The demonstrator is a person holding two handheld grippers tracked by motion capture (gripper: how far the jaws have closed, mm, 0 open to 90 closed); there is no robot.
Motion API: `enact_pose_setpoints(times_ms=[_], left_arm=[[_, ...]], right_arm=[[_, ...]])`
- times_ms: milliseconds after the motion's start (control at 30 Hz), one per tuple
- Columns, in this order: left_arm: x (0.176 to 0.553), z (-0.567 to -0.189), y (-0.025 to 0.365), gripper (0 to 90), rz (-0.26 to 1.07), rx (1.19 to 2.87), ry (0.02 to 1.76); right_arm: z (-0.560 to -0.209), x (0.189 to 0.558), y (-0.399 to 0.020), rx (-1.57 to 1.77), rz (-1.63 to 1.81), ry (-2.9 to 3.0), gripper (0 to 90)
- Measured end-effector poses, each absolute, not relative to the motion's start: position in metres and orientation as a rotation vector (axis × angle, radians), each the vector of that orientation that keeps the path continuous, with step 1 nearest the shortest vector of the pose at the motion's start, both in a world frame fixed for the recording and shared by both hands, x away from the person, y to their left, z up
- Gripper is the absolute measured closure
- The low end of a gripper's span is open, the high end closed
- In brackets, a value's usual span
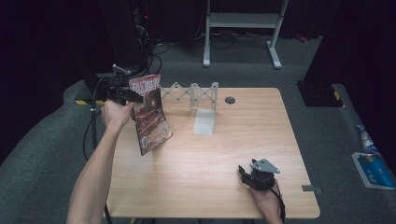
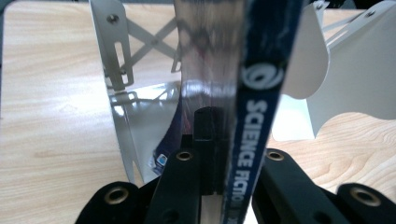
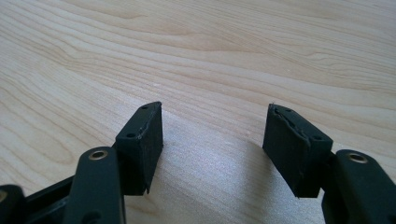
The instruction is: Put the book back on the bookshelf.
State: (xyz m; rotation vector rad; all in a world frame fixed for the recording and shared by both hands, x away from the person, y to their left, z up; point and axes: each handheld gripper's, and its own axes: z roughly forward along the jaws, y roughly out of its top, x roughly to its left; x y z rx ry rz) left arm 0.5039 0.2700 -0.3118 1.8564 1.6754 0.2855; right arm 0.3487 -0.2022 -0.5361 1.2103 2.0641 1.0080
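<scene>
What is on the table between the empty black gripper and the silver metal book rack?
Nothing: in the high view only bare wooden table lies between the right gripper and the silver metal expanding rack.

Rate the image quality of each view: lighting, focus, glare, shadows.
High view: the table is evenly lit, surroundings fall into near-black, and detail is soft. Left gripper view: the magazine held in the left gripper is close and blurred, with glare on its glossy cover and on the metal rack. Right gripper view: the right gripper is sharp, casting soft shadows on the wood.
</scene>
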Motion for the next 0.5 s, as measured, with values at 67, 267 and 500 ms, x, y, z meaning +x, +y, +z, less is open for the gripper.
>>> enact_pose_setpoints(times_ms=[67, 267, 500], left_arm=[[0.501, -0.309, 0.272, 83.5, 0.309, 1.845, 1.663], [0.496, -0.306, 0.273, 83.6, 0.370, 1.810, 1.636], [0.491, -0.307, 0.272, 83.7, 0.448, 1.782, 1.605]], right_arm=[[-0.536, 0.349, -0.202, 1.210, 1.008, 2.064, 37.8], [-0.536, 0.349, -0.202, 1.212, 1.009, 2.064, 37.8], [-0.536, 0.349, -0.202, 1.214, 1.008, 2.066, 37.8]])
